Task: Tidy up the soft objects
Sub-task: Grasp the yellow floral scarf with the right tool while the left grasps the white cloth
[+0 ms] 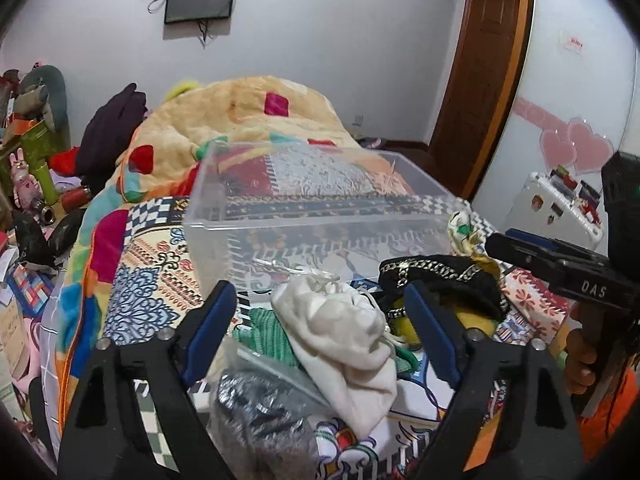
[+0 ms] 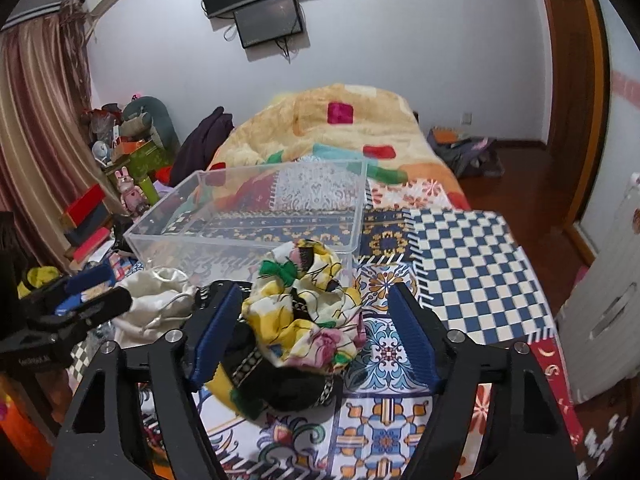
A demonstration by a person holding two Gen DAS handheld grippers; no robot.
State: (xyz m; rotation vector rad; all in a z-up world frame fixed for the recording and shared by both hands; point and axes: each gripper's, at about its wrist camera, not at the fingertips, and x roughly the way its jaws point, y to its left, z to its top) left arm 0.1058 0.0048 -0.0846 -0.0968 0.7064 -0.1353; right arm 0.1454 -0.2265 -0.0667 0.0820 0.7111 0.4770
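Note:
In the left wrist view my left gripper is open, with a white drawstring pouch lying between its blue pads and touching neither. A green knit cloth and a grey bagged cloth lie beside the pouch. My right gripper is open astride a yellow floral cloth, which rests on a black gold-trimmed piece. A clear plastic box stands empty just behind both. Each view shows the other gripper: the right gripper and the left gripper.
All of this lies on a bed with a patchwork cover. A yellow fleece blanket is heaped behind the box. Cluttered boxes and toys crowd the left side; a white suitcase and a wooden door stand at right.

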